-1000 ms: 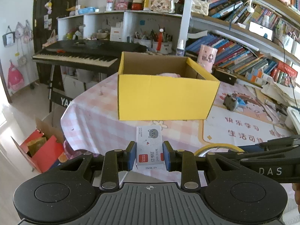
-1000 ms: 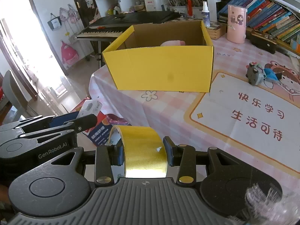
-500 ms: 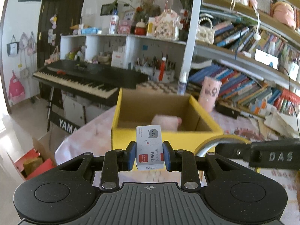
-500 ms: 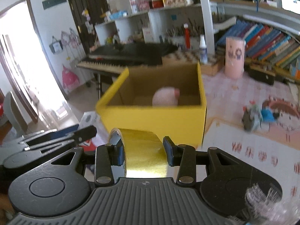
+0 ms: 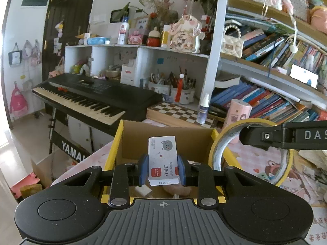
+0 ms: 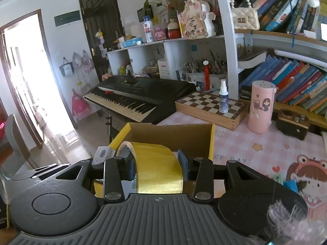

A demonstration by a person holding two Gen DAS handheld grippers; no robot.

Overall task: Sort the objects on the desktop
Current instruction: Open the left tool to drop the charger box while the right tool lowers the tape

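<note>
The staple box (image 5: 162,159), clamped in the left gripper (image 5: 162,170), and the tape roll (image 6: 157,167), clamped in the right gripper (image 6: 157,168), now hang over the yellow box (image 5: 114,153), no longer short of it; both look ready to drop.

"YAMAH" on keyboard stand (image 5: 72,152)

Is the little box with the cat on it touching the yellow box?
Apart. The left wrist view shows the staple box pinched in the left gripper, held up in the air above the open yellow box.
</note>
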